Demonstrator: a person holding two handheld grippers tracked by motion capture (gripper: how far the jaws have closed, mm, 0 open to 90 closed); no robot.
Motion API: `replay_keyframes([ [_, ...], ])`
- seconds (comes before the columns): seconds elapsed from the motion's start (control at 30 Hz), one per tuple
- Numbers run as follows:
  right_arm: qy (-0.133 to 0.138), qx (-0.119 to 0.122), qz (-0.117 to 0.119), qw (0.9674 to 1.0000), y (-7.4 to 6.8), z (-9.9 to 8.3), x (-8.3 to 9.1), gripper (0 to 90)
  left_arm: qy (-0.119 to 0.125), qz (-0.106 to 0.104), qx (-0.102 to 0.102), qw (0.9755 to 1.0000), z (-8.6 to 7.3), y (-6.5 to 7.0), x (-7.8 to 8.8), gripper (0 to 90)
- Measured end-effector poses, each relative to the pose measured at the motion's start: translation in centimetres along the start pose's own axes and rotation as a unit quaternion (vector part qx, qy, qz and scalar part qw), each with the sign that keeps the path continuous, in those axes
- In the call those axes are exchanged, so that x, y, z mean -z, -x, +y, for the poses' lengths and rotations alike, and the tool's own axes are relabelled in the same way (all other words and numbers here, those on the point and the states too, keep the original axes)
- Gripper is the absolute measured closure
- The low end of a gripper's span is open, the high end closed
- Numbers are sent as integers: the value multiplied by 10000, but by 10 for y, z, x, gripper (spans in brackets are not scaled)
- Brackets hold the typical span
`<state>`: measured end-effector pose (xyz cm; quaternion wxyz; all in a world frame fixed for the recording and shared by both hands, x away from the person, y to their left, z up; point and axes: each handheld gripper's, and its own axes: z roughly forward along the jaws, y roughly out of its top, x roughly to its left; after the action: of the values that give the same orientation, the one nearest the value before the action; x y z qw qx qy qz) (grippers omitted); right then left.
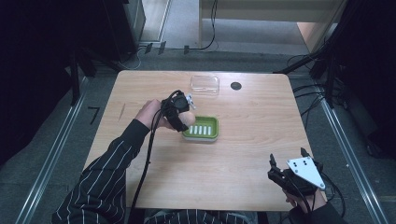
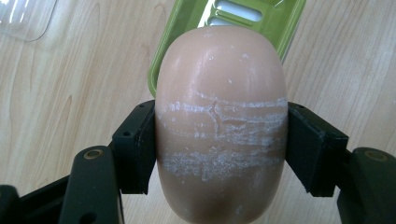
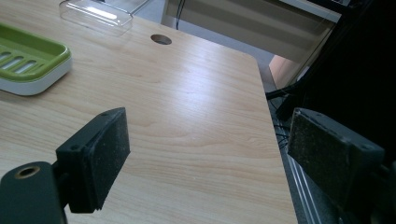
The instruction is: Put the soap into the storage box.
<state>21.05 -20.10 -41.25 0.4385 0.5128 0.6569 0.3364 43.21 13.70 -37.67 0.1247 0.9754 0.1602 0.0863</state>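
Peach-coloured soap (image 2: 221, 126), scuffed white across its middle, hides most of the green soap dish (image 2: 180, 42) in the left gripper view. The left claw (image 1: 183, 116) clamps the bar by both sides, just above the dish's near-left end. The slotted dish tray (image 1: 201, 128) holds nothing. A clear lid (image 1: 205, 85) lies farther back on the wooden worktop (image 1: 233, 158). The right claw (image 3: 208, 158) stands open over the worktop's right edge, well apart.

your left gripper (image 1: 183, 116) holds the soap (image 2: 220, 121) just over the dish's (image 1: 212, 131) left end, mid-table; the lid (image 1: 205, 85) lies behind the dish, a hole (image 1: 236, 86) to its right; your right gripper (image 1: 286, 164) sits at the table's (image 1: 243, 158) near right corner.
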Motion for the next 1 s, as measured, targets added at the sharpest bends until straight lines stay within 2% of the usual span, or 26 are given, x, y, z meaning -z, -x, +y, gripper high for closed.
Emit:
replay_keyframes([
  [0.07, -7, -18, -6, 10000, 0, 0, 0, 136, 11, 6, -29, 10000, 1, 0, -1, 335],
  [0.1, -9, -8, -16, 10000, 0, 0, 0, 136, -22, 2, -113, 9999, 3, -1, -2, 335],
  [0.2, -23, -21, -18, 10000, 0, 0, 0, 136, -1, -2, -101, 9999, 4, -1, -4, 335],
  [0.43, -42, -5, -28, 10000, 1, -1, 1, 136, -61, -52, -269, 9996, 9, -3, -9, 335],
  [0.83, -66, -33, -86, 9999, 2, -3, 4, 135, 16, -23, -470, 9989, 14, -3, -11, 334],
  [1.0, -55, -12, -121, 9999, 3, -3, 6, 136, 57, -60, -579, 9983, 19, -3, -18, 335],
])
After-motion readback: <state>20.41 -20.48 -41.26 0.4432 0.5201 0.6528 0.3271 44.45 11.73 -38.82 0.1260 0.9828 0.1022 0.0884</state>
